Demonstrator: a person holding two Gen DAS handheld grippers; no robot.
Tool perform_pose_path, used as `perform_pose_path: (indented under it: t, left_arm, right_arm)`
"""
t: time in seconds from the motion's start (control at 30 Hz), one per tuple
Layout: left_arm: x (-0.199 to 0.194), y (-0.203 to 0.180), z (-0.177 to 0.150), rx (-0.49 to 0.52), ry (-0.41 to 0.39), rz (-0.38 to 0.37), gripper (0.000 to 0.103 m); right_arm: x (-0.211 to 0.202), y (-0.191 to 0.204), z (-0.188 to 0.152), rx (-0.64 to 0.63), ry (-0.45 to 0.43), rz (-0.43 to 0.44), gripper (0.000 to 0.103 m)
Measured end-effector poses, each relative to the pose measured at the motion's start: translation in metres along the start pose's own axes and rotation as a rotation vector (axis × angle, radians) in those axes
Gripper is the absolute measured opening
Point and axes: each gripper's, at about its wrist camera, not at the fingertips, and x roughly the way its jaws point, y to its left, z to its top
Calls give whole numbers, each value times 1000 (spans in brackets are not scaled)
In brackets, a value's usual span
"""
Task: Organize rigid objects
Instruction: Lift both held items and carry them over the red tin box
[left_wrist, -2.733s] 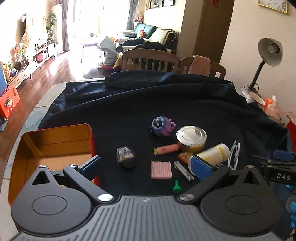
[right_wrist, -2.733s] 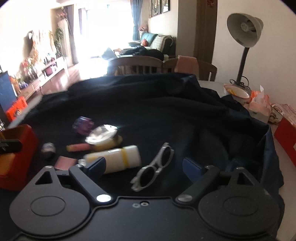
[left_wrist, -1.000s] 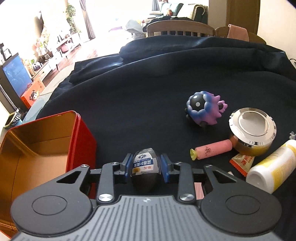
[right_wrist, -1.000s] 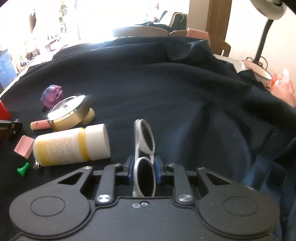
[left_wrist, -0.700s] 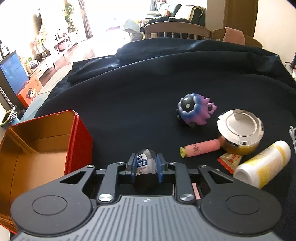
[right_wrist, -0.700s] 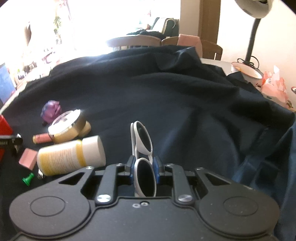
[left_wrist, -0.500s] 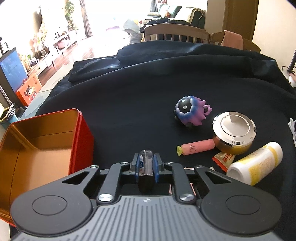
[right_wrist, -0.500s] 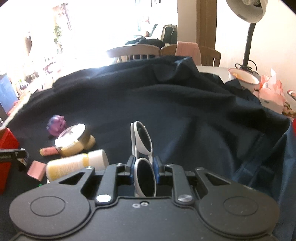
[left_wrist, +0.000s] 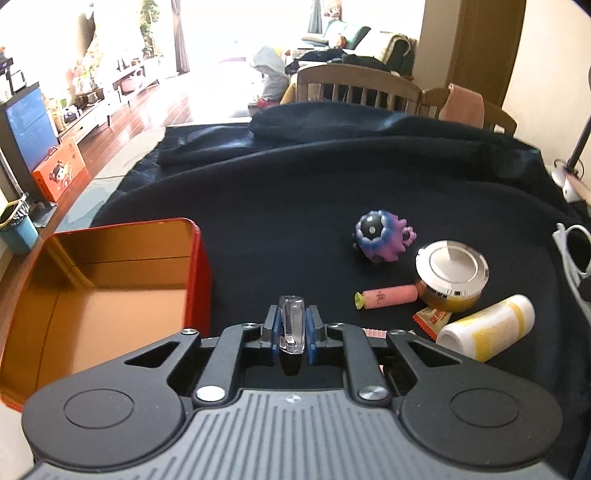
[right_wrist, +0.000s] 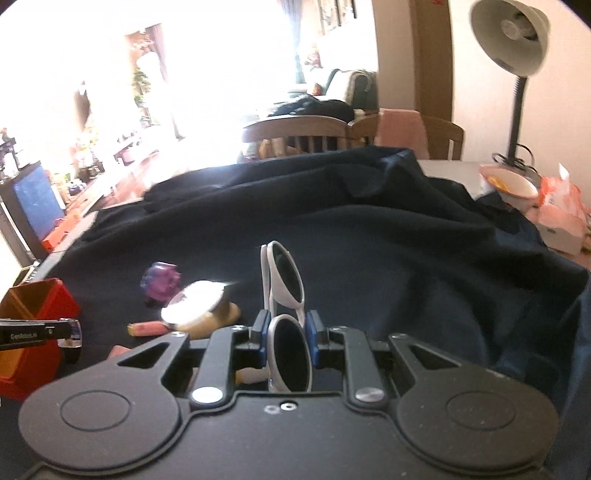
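Observation:
My left gripper (left_wrist: 291, 326) is shut on a small dark bottle with a clear cap (left_wrist: 291, 325) and holds it above the cloth, just right of the open red tin box (left_wrist: 99, 288). My right gripper (right_wrist: 283, 330) is shut on white-framed sunglasses (right_wrist: 282, 280), lifted off the table. In the right wrist view the left gripper (right_wrist: 70, 332) with the bottle shows at the far left beside the red box (right_wrist: 40, 299).
On the dark cloth (left_wrist: 295, 206) lie a purple toy (left_wrist: 382, 236), a gold tin with a silver lid (left_wrist: 450, 273), a pink tube (left_wrist: 384, 297), a snack packet (left_wrist: 430, 317) and a yellow-white bottle (left_wrist: 487, 326). A desk lamp (right_wrist: 513, 44) and bowl (right_wrist: 509, 184) stand far right.
Both grippers have lifted with their loads. The small bottle has turned edge-on between the left fingers and moved toward the red box. The sunglasses have risen and the right view now looks higher.

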Motion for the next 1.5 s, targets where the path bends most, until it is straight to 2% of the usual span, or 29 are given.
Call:
perform_pose_path:
  t: [0.3, 0.7, 0.87, 1.0, 1.3, 1.5]
  left_arm:
    - [-41, 37, 10, -76, -52, -18, 14]
    - [-60, 121, 14, -103, -62, -22, 14]
    - [-53, 160, 14, -123, -37, -19, 14]
    - [-39, 188, 20, -162, 4, -47, 14]
    - [2, 216, 36, -88, 40, -31, 14]
    - [35, 225, 42, -32, 94, -19, 14]
  right_arm:
    - [-3, 53, 17, -79, -5, 121, 20]
    - [6, 166, 17, -151, 54, 231, 20]
    - [14, 213, 14, -178, 75, 257, 20]
    - [25, 246, 14, -196, 95, 265, 20]
    - [70, 304, 1, -227, 185, 245, 20]
    - [97, 325, -9, -248, 238, 213, 20]
